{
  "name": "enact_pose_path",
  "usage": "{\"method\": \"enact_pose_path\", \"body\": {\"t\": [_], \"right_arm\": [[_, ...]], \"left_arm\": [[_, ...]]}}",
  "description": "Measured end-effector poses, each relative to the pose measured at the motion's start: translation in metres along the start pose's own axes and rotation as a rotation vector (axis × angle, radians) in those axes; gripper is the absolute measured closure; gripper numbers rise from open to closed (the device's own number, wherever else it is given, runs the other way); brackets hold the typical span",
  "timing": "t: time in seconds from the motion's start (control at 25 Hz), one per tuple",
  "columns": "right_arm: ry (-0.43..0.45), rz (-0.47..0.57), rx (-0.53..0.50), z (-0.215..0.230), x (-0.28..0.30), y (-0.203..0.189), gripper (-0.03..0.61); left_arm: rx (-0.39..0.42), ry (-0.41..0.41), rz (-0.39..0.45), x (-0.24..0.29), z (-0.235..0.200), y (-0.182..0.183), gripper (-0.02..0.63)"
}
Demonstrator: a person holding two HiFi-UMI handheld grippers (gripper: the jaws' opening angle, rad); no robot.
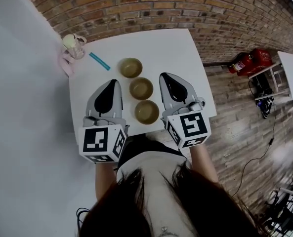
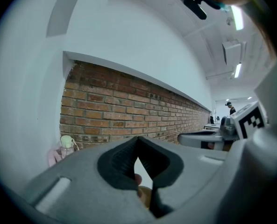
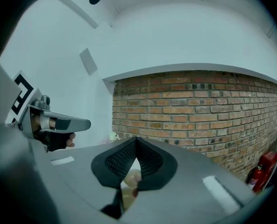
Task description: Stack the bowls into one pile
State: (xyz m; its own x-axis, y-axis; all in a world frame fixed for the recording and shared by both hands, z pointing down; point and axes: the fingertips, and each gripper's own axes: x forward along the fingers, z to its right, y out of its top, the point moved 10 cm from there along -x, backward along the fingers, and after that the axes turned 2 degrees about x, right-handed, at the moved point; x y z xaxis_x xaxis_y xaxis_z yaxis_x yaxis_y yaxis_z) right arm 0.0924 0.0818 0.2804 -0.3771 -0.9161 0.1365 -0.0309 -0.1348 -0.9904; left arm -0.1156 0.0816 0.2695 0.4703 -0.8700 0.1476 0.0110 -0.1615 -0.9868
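Dark hair (image 1: 151, 206) fills the bottom of the head view, and just above it sit the 2 marker cubes of the grippers. At centre left the left gripper (image 1: 111, 84) reaches over the white table (image 1: 176, 48), its fingers together at the tips with nothing between them; its own view shows the ribbed pads (image 2: 124, 160) meeting in a point. At centre right the right gripper (image 1: 166, 78) reaches over the table the same way, jaws likewise closed and empty, pads (image 3: 122, 160) meeting at the tip in its own view. Between the 2 grippers, at the frame's centre, 3 bowls lie in a slanted row on the table, each just beside the next and none inside another: the far bowl (image 1: 131, 67) highest in the frame, the middle bowl (image 1: 141, 88) below it and the near bowl (image 1: 146, 111) lowest, beside the table's near edge. Both gripper views show a bit of tan bowl through the gap under the pads; which bowl I cannot tell. A teal stick (image 1: 99, 61) lies left of the far bowl, and a bottle (image 1: 74, 46) stands at the table's upper left corner. A brick wall (image 1: 136, 4) runs along the top, and a red extinguisher (image 1: 250, 61) lies at the right.
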Motion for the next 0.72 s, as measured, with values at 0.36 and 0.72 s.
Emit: {"method": "enact_pose_path", "body": {"t": [0.36,0.72], "right_arm": [[-0.023,-0.045,-0.012,-0.006,0.019,-0.004,0.572],[-0.001,-0.104,0.000,-0.005,0.029,-0.014,0.565]], "left_arm": [[-0.019,-0.025,-0.014,0.008,-0.021,-0.004,0.612],[-0.037,-0.026,-0.035,0.010,-0.028,-0.008,0.612]]}}
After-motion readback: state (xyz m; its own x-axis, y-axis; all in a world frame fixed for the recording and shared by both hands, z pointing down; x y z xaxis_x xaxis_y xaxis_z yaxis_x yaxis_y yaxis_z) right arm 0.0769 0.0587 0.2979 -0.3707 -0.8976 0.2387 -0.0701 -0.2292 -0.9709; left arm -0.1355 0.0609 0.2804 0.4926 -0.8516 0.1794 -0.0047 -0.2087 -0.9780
